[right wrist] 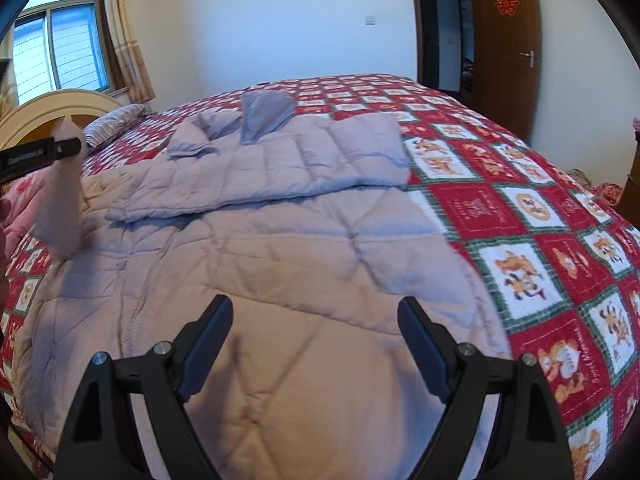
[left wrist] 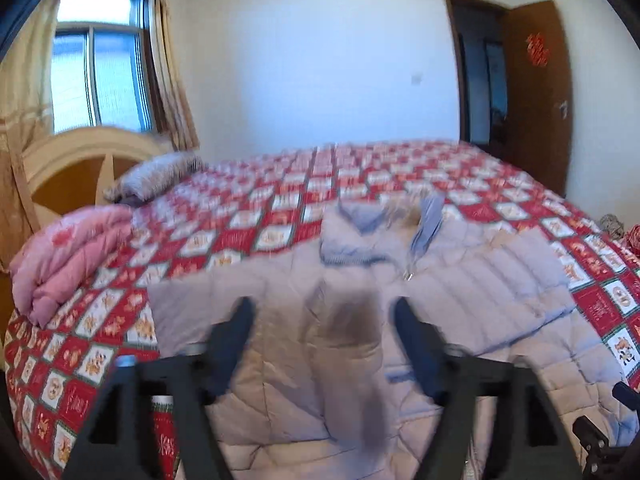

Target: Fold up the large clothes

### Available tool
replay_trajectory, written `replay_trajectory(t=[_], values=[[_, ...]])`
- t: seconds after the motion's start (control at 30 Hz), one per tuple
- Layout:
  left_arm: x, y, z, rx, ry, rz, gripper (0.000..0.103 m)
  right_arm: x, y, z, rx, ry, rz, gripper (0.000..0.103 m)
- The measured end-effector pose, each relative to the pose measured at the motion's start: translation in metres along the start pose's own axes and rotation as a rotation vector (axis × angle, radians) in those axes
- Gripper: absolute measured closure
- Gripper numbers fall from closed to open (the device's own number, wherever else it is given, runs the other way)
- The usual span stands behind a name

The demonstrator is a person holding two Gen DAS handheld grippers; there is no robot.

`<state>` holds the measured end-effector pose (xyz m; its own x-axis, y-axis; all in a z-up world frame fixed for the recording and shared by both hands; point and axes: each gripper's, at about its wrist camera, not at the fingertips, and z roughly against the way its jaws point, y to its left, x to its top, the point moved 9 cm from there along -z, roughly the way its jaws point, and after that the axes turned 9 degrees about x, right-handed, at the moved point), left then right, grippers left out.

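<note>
**Lilac padded coat spread on a quilted bed**

Lilac and quilted, a long padded coat (right wrist: 280, 248) is laid flat across a red, white and green patchwork bedspread (right wrist: 540, 216). One sleeve (right wrist: 280, 160) is folded across the chest, below the hood (right wrist: 266, 114). The right gripper (right wrist: 316, 312) is held above the coat's lower part, fingers spread wide, holding nothing. The left gripper (left wrist: 324, 312) is seen blurred over the coat, also wide apart. A pink folded duvet (left wrist: 68, 256) and a striped pillow (left wrist: 156, 176) lie by the headboard (left wrist: 80, 160).
</note>
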<state>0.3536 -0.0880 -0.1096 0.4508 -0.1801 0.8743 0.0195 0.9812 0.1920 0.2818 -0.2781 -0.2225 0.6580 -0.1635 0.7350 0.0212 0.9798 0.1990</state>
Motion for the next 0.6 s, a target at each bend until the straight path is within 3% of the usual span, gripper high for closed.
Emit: replay_trajectory(t=[0.07,0.17,0.4,0.6], values=[[0.002,0.009,0.014,0.016,-0.060,-0.003,0.007,-0.001,-0.006,-0.002,-0.003,0.003,-0.012,0.014],[-0.004,0.031,0.013,0.044,-0.050,0.012,0.007,-0.003,-0.007,-0.007,0.005,0.018,-0.032,0.014],[-0.071,0.113,-0.049,0.217,0.171,0.112,0.007,0.012,0.043,-0.019,0.116,0.027,0.024,0.014],[-0.121,0.151,-0.087,0.309,0.315,0.196,0.007,0.041,0.101,-0.053,0.256,0.047,0.034,0.014]])
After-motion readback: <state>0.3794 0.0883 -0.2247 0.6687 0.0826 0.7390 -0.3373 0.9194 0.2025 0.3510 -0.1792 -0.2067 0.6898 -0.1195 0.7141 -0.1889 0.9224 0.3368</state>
